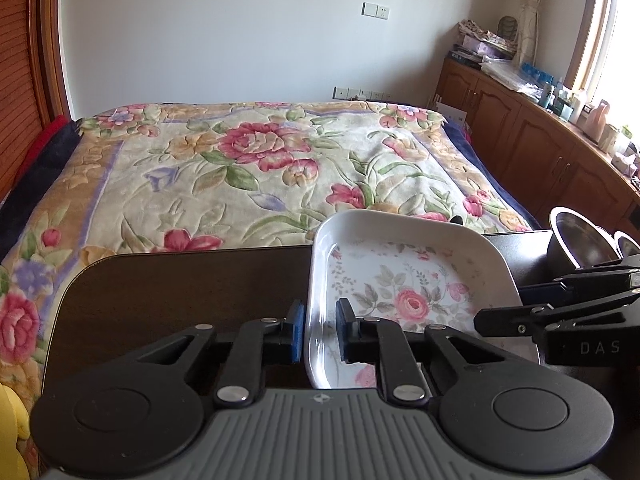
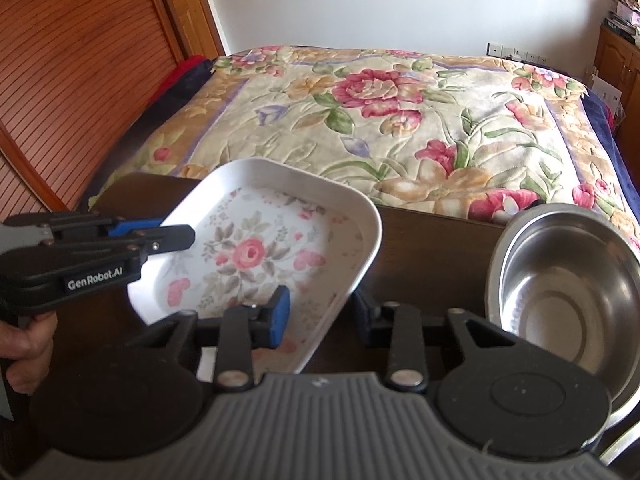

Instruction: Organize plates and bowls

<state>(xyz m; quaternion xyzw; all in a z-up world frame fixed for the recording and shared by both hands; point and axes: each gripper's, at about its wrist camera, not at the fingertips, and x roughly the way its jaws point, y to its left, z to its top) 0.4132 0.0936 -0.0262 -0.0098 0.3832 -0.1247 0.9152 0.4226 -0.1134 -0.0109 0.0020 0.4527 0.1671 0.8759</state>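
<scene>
A white square plate (image 1: 404,280) with a pink rose print sits at the middle of the dark table (image 1: 180,292). My left gripper (image 1: 319,332) is shut on the plate's left rim, one pad outside and one inside. In the right wrist view the plate (image 2: 256,248) looks tilted, and my right gripper (image 2: 322,314) stands open with its jaws either side of the near right rim. The left gripper (image 2: 176,236) reaches in from the left there. A steel bowl (image 2: 560,292) stands empty right of the plate, also visible in the left wrist view (image 1: 576,244).
A bed with a floral blanket (image 1: 260,168) lies just past the table's far edge. Wooden cabinets (image 1: 540,140) with clutter on top run along the right wall. A hand (image 2: 24,344) holds the left gripper's handle. Bare table surface (image 2: 432,248) separates plate and bowl.
</scene>
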